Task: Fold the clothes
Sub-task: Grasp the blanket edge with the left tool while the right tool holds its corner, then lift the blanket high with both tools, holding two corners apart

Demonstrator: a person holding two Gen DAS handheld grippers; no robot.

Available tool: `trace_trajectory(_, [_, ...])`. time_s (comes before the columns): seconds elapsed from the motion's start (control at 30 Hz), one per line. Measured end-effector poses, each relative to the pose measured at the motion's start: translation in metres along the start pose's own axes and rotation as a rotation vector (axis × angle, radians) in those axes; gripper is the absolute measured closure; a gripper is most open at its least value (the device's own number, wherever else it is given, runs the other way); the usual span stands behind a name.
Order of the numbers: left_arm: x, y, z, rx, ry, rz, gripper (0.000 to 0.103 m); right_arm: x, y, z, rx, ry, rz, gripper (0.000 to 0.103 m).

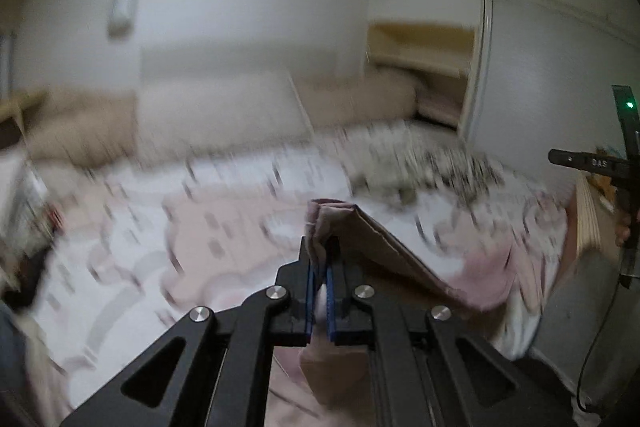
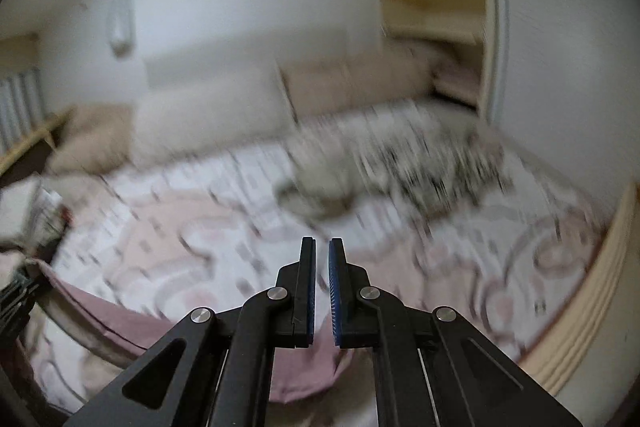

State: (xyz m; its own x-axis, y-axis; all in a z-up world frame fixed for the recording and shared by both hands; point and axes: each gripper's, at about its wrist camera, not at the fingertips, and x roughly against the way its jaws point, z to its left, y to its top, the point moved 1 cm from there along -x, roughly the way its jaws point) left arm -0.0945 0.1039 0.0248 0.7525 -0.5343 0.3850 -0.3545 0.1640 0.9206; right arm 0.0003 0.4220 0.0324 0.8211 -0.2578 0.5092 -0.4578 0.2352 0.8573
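Above the bed (image 1: 224, 227): both grippers.
Left gripper (image 1: 320, 251): fingers clamped on pink cloth (image 1: 400, 251), trailing toward 4 o'clock.
Right gripper (image 2: 322, 251): fingers slightly apart, holding nothing; cloth at 7 o'clock.

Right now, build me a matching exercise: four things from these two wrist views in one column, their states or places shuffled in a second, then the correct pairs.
Things:
1. left gripper
2. right gripper
3. pink cloth
4. patterned garment

States or places:
A. heaped at the far side of the bed
B. jaws slightly apart, nothing between them
C. clamped on a bunched edge of fabric
D. lifted at one end, sagging toward the bedspread

Pairs: 1-C, 2-B, 3-D, 4-A
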Motion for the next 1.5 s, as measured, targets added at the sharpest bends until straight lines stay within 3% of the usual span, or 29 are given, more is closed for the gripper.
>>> trace_trajectory(0.13, [0.055, 0.068, 0.008, -0.032, 0.056, -0.169, 0.098, 0.045, 0.054, 0.018, -0.028, 0.123, -0.148, 0.097])
trace_trajectory(0.3, [0.127, 0.125, 0.002, -0.103, 0.118, -0.328, 0.098, 0.102, 0.105, 0.042, -0.007, 0.221, -0.310, 0.097])
trace_trajectory(0.43, [0.172, 0.147, -0.008, -0.181, 0.171, -0.394, 0.098, 0.143, 0.130, 0.061, 0.029, 0.273, -0.404, 0.097])
trace_trajectory(0.57, [0.200, 0.156, -0.008, -0.214, 0.183, -0.409, 0.098, 0.164, 0.113, 0.080, 0.076, 0.371, -0.421, 0.096])
trace_trajectory(0.67, [0.215, 0.159, -0.004, -0.205, 0.172, -0.406, 0.098, 0.157, 0.085, 0.095, 0.128, 0.416, -0.350, 0.096])
trace_trajectory(0.83, [0.238, 0.179, -0.002, -0.184, 0.160, -0.441, 0.098, 0.117, 0.032, 0.116, 0.125, 0.484, -0.147, 0.096])
trace_trajectory(0.93, [0.265, 0.195, -0.001, -0.181, 0.108, -0.505, 0.098, 0.092, 0.008, 0.119, 0.092, 0.502, -0.068, 0.096])
trace_trajectory(1.07, [0.299, 0.202, 0.002, -0.213, 0.084, -0.568, 0.098, 0.064, -0.012, 0.115, -0.013, 0.628, 0.051, 0.095])
trace_trajectory(1.17, [0.312, 0.193, 0.013, -0.265, 0.188, -0.548, 0.098, 0.049, -0.028, 0.121, -0.032, 0.749, 0.083, 0.095])
trace_trajectory(1.27, [0.309, 0.167, 0.039, -0.287, 0.357, -0.451, 0.098, 0.038, -0.044, 0.151, -0.002, 0.877, 0.121, 0.095])
trace_trajectory(1.4, [0.292, 0.096, 0.100, -0.198, 0.546, -0.228, 0.098, 0.011, -0.092, 0.216, 0.156, 0.864, 0.228, 0.095])
trace_trajectory(1.5, [0.286, 0.022, 0.152, -0.048, 0.652, -0.069, 0.098, -0.011, -0.139, 0.262, 0.285, 0.827, 0.327, 0.095])
